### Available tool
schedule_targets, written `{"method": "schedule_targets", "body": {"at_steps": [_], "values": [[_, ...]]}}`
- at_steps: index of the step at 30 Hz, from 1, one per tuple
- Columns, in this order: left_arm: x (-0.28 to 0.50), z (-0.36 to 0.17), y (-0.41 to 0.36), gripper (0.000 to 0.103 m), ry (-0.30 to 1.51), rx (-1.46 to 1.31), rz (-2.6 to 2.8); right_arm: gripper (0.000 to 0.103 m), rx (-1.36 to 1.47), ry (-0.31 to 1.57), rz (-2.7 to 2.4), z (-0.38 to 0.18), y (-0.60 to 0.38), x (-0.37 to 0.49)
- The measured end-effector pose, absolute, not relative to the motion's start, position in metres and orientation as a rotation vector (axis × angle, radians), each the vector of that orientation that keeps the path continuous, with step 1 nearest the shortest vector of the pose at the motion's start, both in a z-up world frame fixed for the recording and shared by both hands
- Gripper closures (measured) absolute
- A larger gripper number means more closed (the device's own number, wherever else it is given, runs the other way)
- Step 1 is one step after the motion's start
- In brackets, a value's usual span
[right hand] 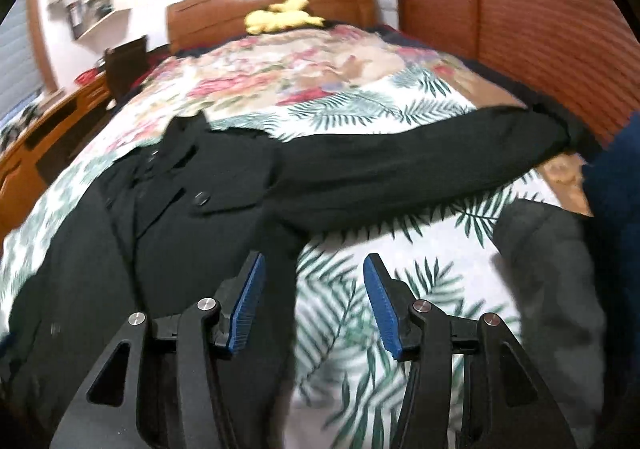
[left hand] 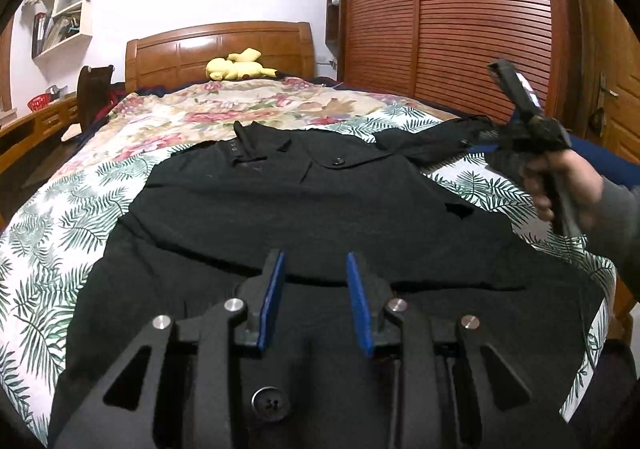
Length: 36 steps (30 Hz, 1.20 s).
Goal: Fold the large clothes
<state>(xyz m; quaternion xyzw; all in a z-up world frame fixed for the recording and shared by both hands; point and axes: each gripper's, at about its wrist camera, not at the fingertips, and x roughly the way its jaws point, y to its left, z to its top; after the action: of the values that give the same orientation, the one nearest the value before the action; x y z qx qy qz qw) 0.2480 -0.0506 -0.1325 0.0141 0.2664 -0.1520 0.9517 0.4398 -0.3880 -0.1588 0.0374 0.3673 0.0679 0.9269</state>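
Observation:
A large black button-up coat [left hand: 280, 209] lies spread flat on the bed, collar toward the headboard. One sleeve [right hand: 420, 169] stretches out to the right across the cover. My left gripper [left hand: 316, 261] hovers low over the coat's lower part near a cross fold, with its blue pads apart and nothing pinched between them. My right gripper [right hand: 314, 261] is open over the leaf-print cover just right of the coat's [right hand: 180, 229] side edge and below the sleeve, and it holds nothing. In the left wrist view a person's hand [left hand: 560, 177] holds that tool near the sleeve's end [left hand: 432, 141].
The bed cover [left hand: 60, 209] has green leaf print near me and a floral quilt [left hand: 240, 105] farther back. A yellow plush toy [left hand: 240, 67] lies by the wooden headboard [left hand: 216, 45]. A slatted wardrobe [left hand: 460, 17] stands on the right, a desk [left hand: 36, 121] on the left.

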Motion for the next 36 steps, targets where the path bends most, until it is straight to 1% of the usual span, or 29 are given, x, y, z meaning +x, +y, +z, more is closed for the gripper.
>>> {"method": "schedule_targets", "body": {"at_steps": [4, 9, 22, 26, 27, 28, 30, 31, 33, 36], "values": [[0.249, -0.137, -0.052, 0.073, 0.553, 0.034, -0.309, 0.051, 0.095, 0.798, 0.08, -0.169, -0.398, 0.475], [0.249, -0.137, -0.053, 0.073, 0.553, 0.037, -0.311, 0.051, 0.188, 0.86, 0.039, -0.185, -0.416, 0.508], [0.25, -0.14, -0.056, 0.073, 0.566, 0.045, -0.318, 0.05, 0.378, 0.912, -0.003, -0.205, -0.434, 0.536], [0.249, -0.141, -0.057, 0.073, 0.569, 0.05, -0.315, 0.051, 0.366, 0.909, -0.006, -0.207, -0.432, 0.541], [0.249, -0.141, -0.057, 0.073, 0.569, 0.051, -0.314, 0.06, 0.354, 0.909, 0.004, -0.207, -0.43, 0.543], [0.249, -0.141, -0.058, 0.073, 0.57, 0.052, -0.314, 0.076, 0.346, 0.911, 0.011, -0.207, -0.429, 0.545], [0.248, -0.141, -0.058, 0.073, 0.57, 0.054, -0.315, 0.089, 0.323, 0.912, 0.028, -0.204, -0.428, 0.548], [0.249, -0.141, -0.058, 0.073, 0.569, 0.053, -0.315, 0.094, 0.313, 0.903, 0.036, -0.201, -0.426, 0.548], [0.248, -0.142, -0.058, 0.073, 0.568, 0.055, -0.314, 0.098, 0.292, 0.864, 0.049, -0.192, -0.423, 0.545], [0.249, -0.143, -0.057, 0.073, 0.569, 0.056, -0.313, 0.099, 0.222, 0.777, 0.079, -0.166, -0.409, 0.532]]}}
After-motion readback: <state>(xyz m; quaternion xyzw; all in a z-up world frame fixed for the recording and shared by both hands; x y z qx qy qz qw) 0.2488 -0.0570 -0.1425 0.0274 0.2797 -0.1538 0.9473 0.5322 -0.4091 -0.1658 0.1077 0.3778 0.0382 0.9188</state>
